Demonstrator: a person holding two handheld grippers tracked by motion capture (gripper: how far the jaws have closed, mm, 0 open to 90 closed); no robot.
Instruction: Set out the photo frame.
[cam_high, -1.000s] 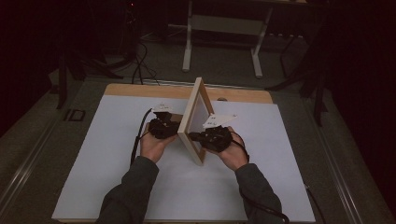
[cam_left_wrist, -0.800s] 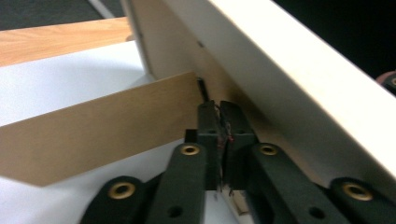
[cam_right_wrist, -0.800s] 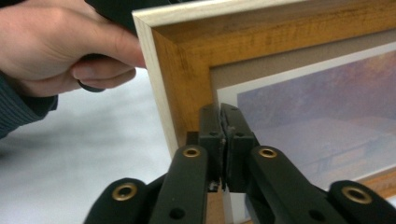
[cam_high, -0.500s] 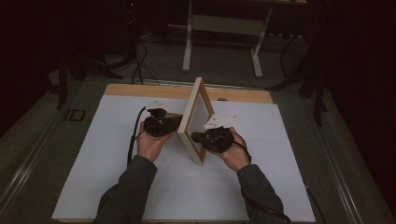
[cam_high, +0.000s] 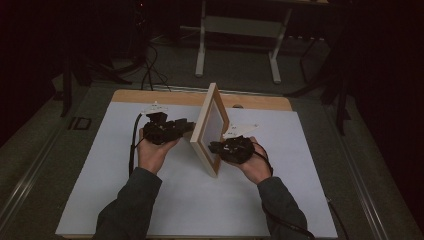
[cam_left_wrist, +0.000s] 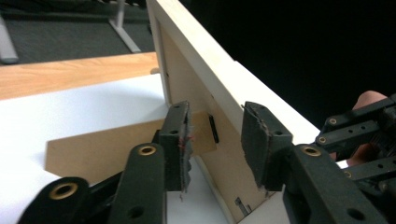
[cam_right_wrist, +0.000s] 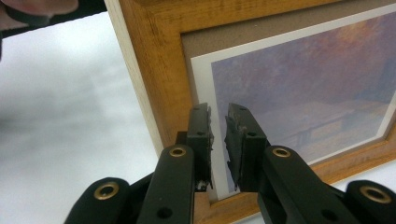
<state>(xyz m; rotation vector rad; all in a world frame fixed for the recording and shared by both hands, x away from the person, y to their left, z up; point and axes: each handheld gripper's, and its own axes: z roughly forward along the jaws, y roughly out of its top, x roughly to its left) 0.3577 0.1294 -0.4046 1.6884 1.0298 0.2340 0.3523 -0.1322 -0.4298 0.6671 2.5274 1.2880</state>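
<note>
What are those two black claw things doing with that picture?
A person is standing a wooden picture frame on its edge on a white table. The left gripper is open behind the frame, right by the fold-out stand on its back. The right gripper is at the front, its jaws nearly together and pointing at the print with nothing between them. The frame stands tilted between the two hands.

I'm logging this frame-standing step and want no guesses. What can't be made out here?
- High view: whether the picture frame rests on the table; the hands hide its foot.
- Left gripper view: the stand flap is partly behind the left gripper.
- Right gripper view: the print's scene is blurred.
</note>
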